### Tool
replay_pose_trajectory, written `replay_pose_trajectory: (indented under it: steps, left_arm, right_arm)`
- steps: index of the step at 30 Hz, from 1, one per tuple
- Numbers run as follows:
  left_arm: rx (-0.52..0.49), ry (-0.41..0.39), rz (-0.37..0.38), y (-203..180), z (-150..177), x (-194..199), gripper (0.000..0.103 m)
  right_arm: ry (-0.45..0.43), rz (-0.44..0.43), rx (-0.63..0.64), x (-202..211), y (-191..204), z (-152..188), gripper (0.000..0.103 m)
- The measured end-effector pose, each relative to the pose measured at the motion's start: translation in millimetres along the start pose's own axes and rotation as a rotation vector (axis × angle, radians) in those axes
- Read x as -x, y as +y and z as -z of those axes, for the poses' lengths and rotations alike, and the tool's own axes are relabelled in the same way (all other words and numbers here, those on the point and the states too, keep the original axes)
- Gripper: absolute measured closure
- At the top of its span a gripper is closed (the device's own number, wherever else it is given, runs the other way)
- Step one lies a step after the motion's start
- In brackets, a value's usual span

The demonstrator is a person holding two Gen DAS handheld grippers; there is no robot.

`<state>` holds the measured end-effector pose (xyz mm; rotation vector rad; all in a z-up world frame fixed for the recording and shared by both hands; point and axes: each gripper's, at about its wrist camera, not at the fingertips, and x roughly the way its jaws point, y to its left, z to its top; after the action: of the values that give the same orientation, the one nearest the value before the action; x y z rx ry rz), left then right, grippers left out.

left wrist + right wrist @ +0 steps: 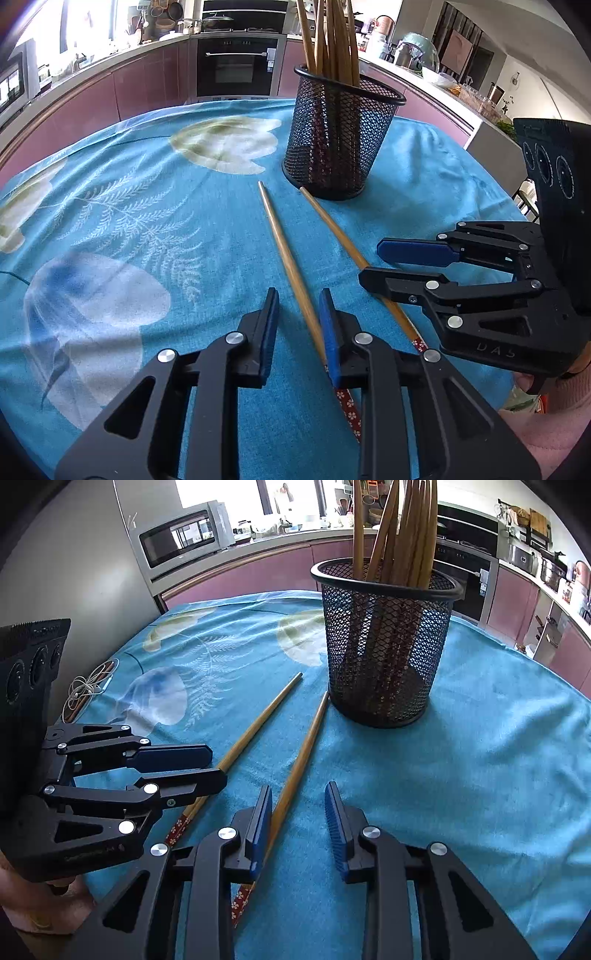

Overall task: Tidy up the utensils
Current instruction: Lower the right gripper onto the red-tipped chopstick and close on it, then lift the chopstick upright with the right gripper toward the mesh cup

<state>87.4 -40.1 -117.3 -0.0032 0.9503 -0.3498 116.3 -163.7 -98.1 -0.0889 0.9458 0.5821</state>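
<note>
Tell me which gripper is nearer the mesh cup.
Neither clearly: the left gripper and right gripper both sit at the chopsticks' patterned ends, well short of the mesh cup.

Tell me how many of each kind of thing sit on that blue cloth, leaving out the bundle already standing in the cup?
Loose chopsticks: 2
Black mesh cup: 1
White earphone tangle: 1
Total: 4

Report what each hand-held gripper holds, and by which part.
Nothing is held. The left hand-held gripper straddles one chopstick, the right hand-held gripper the other chopstick; both lie loose on the tablecloth, jaws open.
</note>
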Motion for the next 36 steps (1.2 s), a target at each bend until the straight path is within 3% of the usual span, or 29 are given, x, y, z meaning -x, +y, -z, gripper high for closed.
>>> replay_pose_trajectory:
  steps: [3, 7, 12, 17, 22, 28, 36]
  left_arm:
    - [0.004, 0.003, -0.009, 1, -5, -4, 0.087]
    - [0.012, 0.002, -0.014, 0, -7, -5, 0.093]
    - [0.015, 0.003, -0.022, 1, -9, -5, 0.092]
    - [-0.006, 0.003, -0.057, 0, -11, -6, 0.082]
    - [-0.020, 0.010, -0.061, -1, -15, -10, 0.082]
    - [-0.010, 0.009, -0.063, -2, -19, -14, 0.092]
    - [0.021, -0.003, -0.062, -1, -18, -13, 0.095]
  right_arm:
    - [-0.001, -0.008, -0.007, -1, -1, -1, 0.082]
    - [0.004, -0.023, -0.024, -1, -6, -2, 0.094]
    - [0.007, -0.027, -0.024, 0, -7, -1, 0.095]
    - [0.010, -0.018, -0.011, 1, -5, 0, 0.096]
    - [0.015, -0.007, 0.000, 0, -3, -1, 0.095]
    - [0.008, 0.004, 0.011, -2, -3, -2, 0.094]
    - [-0.004, -0.025, -0.038, 1, -11, -1, 0.097]
